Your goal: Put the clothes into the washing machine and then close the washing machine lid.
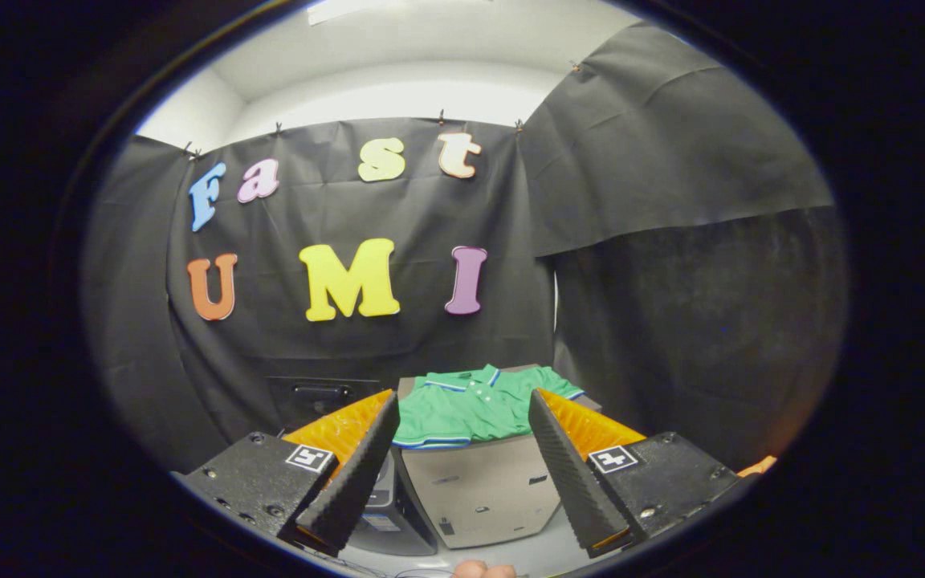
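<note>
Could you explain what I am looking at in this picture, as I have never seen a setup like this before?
This is the view from a fisheye camera riding on a hand-held gripper, looking forward along its two fingers. No robot arm is involved: a person carries the tool. The two ridged wedges at the bottom are the fingers; they stand wide apart and hold nothing.

Just beyond them, seen through the gap, a green polo shirt lies folded on top of a pale box-like unit. A darker appliance sits beside it to the left, partly hidden by the finger, so I cannot tell which is the washing machine. Black cloth forms the booth's wall behind.

The job is loading the shirt and closing the lid; nothing has been grasped yet.
</note>
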A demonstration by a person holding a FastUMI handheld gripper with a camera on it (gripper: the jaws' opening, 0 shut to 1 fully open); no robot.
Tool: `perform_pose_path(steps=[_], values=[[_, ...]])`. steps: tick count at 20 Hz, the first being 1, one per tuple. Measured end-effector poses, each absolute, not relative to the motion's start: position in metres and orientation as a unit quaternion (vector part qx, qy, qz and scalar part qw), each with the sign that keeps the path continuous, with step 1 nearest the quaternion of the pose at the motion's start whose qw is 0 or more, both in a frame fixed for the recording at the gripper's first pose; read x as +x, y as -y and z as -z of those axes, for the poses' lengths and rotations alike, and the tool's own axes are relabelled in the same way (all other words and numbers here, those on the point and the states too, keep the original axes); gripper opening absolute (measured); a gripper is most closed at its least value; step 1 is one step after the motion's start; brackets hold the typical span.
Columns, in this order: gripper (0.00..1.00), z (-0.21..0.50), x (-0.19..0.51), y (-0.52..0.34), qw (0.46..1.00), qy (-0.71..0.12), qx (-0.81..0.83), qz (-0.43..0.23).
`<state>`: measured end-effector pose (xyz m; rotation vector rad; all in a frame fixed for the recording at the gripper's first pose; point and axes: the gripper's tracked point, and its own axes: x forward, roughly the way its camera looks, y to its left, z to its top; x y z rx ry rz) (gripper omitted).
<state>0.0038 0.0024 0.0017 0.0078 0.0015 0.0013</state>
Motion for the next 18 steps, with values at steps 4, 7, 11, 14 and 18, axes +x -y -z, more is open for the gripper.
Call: perform_pose_path(steps=[4, 7, 11, 14, 18], values=[[1.00, 0.000, 0.004, 0.000, 1.000, -0.001, 0.005, 0.001], [1.00, 0.000, 0.003, 0.003, 1.000, -0.001, 0.007, 0.002], [1.00, -0.001, 0.000, 0.005, 1.000, 0.002, 0.012, 0.001], [1.00, -0.001, -0.002, 0.007, 1.000, 0.003, 0.016, 0.000], [1.00, -0.001, -0.007, 0.010, 1.000, 0.005, 0.017, 0.002]])
